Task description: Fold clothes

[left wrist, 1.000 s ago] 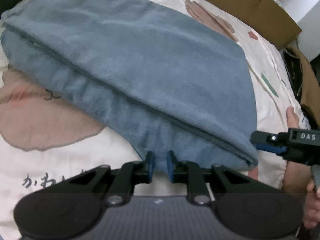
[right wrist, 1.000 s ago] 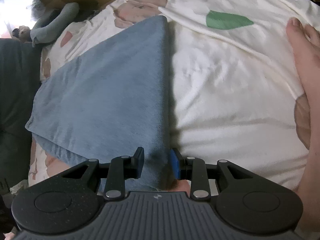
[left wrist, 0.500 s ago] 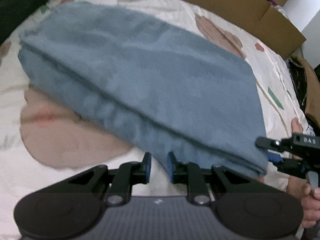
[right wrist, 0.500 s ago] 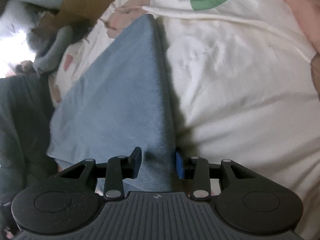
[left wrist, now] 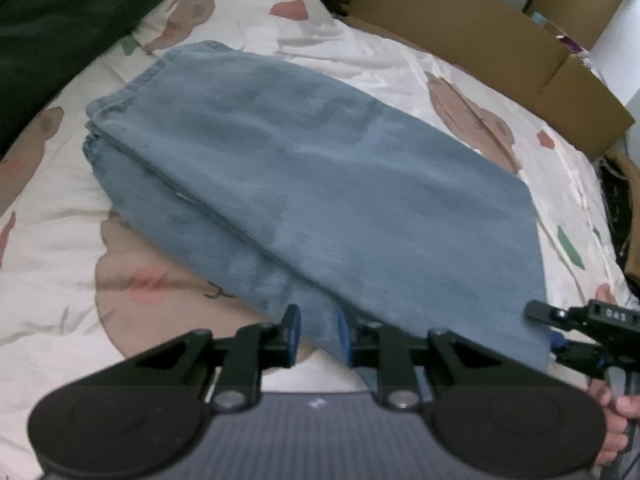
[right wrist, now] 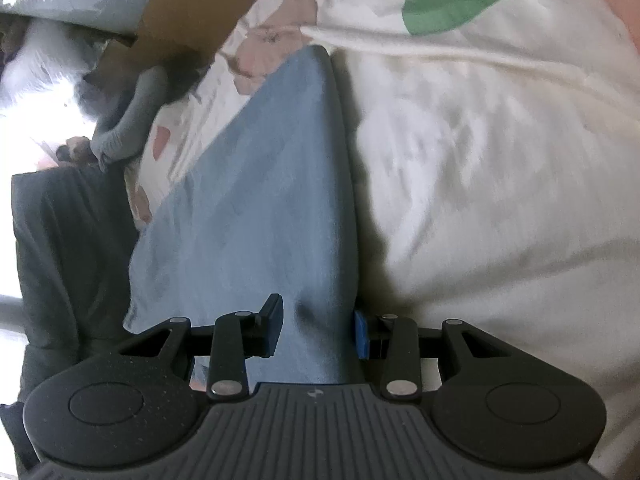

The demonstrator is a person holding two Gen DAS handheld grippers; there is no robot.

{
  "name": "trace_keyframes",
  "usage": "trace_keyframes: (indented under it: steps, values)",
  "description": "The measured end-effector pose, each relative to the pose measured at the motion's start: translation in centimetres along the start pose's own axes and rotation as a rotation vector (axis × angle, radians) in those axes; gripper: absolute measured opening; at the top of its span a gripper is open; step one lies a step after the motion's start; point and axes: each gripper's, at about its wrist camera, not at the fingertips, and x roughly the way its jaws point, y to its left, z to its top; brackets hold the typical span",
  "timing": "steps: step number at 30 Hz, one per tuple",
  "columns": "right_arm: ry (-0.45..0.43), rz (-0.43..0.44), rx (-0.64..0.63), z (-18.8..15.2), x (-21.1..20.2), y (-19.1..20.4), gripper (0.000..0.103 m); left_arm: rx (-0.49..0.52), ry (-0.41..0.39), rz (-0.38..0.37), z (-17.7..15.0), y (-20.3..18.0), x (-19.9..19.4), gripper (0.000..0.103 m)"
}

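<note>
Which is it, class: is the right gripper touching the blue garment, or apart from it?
Touching. The right wrist view shows the right gripper with the blue garment filling the space between its fingers, against both pads.

You are handling a blue folded garment point(left wrist: 320, 184) of soft, matt cloth with a faintly napped, denim-like face. It is lying on a bedsheet point(left wrist: 52, 200) of smooth, creased cream cotton printed in dull pink and green. Your left gripper point(left wrist: 316, 334) is showing matt black plastic links, bright metal rivets and blue rubbery pads on its fingers point(left wrist: 294, 334). The cardboard box point(left wrist: 480, 44) behind is looking plain, brown and unglossed.
</note>
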Motion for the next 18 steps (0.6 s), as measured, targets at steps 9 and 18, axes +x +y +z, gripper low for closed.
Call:
trace_keyframes:
  steps: [9, 18]
  values:
    - [0.011, 0.019, -0.018, 0.9, 1.0, 0.2, 0.038, -0.01, -0.014, 0.016, 1.1, 1.8, 0.1, 0.022]
    - [0.0, 0.051, -0.011, 1.4, 0.6, 0.4, 0.037, -0.013, -0.015, 0.01, 1.1, 1.8, 0.7, 0.022]
